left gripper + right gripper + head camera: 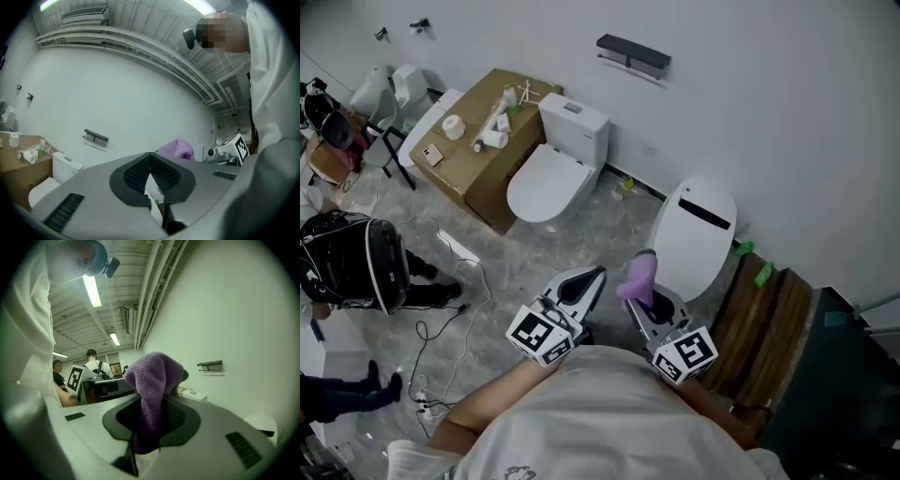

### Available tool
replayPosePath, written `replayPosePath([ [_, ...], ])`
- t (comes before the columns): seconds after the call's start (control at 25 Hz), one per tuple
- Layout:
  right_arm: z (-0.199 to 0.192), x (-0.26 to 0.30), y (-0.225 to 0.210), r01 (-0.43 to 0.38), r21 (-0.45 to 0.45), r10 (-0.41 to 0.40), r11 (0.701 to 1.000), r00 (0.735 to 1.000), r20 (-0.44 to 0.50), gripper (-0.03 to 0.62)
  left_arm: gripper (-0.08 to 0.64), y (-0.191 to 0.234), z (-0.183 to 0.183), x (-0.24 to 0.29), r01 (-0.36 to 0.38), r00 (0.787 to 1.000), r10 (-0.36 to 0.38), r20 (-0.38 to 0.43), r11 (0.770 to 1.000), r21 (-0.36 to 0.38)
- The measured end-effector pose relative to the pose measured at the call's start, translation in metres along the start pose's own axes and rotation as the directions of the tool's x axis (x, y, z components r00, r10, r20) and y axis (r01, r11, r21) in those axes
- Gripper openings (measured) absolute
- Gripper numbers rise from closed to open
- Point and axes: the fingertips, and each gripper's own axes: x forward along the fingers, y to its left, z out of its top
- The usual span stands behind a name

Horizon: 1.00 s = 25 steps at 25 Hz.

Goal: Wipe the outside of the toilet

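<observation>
Cloth (pixel 152 380): purple, bunched, standing up out of the right gripper (pixel 651 302). Its jaws are closed on the lower part of the cloth, and the free end flops over the tips.
Left gripper (pixel 150 159): pads meet at the tips with nothing between them. It sits at lower centre of the head view, left of the right gripper.
Toilet (pixel 698 234): white, lid down, at right centre of the head view with its back to the wall.
Second toilet (pixel 553 178): upper centre, next to a cardboard box (pixel 483 164) and well apart from both grippers.
Key relation: the near toilet lies just ahead of the cloth and to its right. In the head view the cloth overlaps the lid's lower left edge, but I cannot tell whether they touch.
Long axis: the lid oval runs from lower centre up toward the upper right of the frame, so the nearest outside surface is the front-left flank.
Nearer hand: the right, clearly; the left is further over and empty.
Judgement: wiping has not visibly begun. The next move probably needs the cloth brought forward and right onto that flank, then swept along the axis.
</observation>
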Motion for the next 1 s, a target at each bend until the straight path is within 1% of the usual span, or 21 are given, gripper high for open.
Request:
replayPosePath([
  [0.12, 0.008, 0.035, -0.011, 0.011, -0.002, -0.011, 1.0, 1.0, -0.008, 0.087, 0.006, 0.037, 0.012, 0.013, 0.018, 1.0, -0.018, 0.005, 1.0, -0.003],
  [0.36, 0.024, 0.101, -0.023, 0.044, 0.009, -0.044, 0.999, 0.999, -0.014, 0.087, 0.006, 0.11, 0.038, 0.02, 0.024, 1.0, -0.024, 0.013, 1.0, -0.004],
  [0.56, 0.037, 0.149, -0.022, 0.038, -0.031, -0.038, 0.999, 0.999, -0.008, 0.087, 0.006, 0.158, 0.054, 0.018, 0.012, 1.0, -0.012, 0.016, 1.0, 0.002],
  [0.8, 0.039, 0.184, -0.02, 0.022, -0.023, -0.022, 0.999, 1.0, -0.014, 0.087, 0.006, 0.188, 0.056, 0.01, -0.004, 1.0, 0.004, 0.009, 1.0, 0.0],
  [0.88, 0.04, 0.195, -0.022, 0.011, -0.02, -0.011, 1.0, 1.0, -0.018, 0.087, 0.006, 0.199, 0.058, 0.01, -0.023, 1.0, 0.023, 0.006, 1.0, 0.004],
  [1.0, 0.038, 0.214, -0.024, -0.015, -0.008, 0.014, 1.0, 0.999, -0.03, 0.087, 0.006, 0.221, 0.062, 0.005, -0.072, 0.997, 0.072, 0.014, 0.997, 0.018],
])
